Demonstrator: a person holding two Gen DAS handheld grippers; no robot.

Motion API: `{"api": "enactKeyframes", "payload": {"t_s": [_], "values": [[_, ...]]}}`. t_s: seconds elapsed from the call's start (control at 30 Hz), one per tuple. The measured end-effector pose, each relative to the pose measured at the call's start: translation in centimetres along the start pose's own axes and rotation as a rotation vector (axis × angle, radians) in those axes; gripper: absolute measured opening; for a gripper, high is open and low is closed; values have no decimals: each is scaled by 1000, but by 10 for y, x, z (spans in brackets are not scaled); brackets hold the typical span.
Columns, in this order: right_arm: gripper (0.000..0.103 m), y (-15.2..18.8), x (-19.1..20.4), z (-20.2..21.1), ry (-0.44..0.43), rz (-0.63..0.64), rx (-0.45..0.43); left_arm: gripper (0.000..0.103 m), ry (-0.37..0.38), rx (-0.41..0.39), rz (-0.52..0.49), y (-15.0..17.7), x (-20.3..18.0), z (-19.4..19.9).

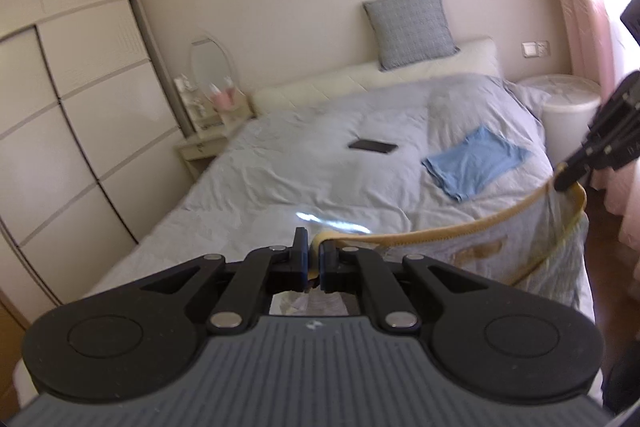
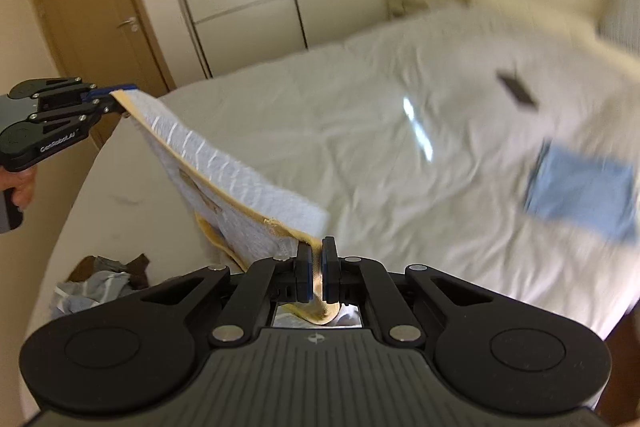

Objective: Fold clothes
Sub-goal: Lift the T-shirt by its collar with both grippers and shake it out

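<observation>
Towel [image 2: 240, 183] hangs stretched above the bed [image 1: 280, 171], each gripper, left [image 1: 314, 261] and right [image 2: 316, 267], pinching a corner; blue cloth [image 1: 476, 163] lies folded beyond, folding remains.

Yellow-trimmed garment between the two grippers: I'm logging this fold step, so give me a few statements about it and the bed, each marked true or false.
1. Both the left gripper and the right gripper are shut on the yellow-trimmed garment. True.
2. The garment lies flat on the bed. False: it hangs stretched between the grippers.
3. A folded blue cloth lies on the bed. True.
4. The dark phone sits on the blue cloth. False: it lies apart, on the bedcover.
</observation>
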State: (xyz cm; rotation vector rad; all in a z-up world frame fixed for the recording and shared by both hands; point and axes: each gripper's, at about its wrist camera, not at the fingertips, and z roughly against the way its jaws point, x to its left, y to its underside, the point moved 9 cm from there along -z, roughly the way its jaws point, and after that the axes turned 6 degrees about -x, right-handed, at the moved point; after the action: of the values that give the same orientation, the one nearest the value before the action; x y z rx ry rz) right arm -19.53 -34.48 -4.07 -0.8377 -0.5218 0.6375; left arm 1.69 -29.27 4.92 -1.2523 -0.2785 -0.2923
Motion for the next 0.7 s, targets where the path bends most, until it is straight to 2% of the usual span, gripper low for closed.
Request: {"api": "enactKeyframes", "payload": {"t_s": [0.23,0.47,0.63,0.7], "values": [[3,-49,-5,67,-51,230,-143,4,-145,-17,-31,-67,-30,62],[3,-104,-18,157,-92,402,-352,4,-263,-70,-49,-147,-46,109],[2,-161,-18,209,-88,475,-526,4,-309,-113,-42,-197,-32,120],[2,-183,-19,215,-85,493,-578,4,-307,-99,-35,-199,-24,101]]}}
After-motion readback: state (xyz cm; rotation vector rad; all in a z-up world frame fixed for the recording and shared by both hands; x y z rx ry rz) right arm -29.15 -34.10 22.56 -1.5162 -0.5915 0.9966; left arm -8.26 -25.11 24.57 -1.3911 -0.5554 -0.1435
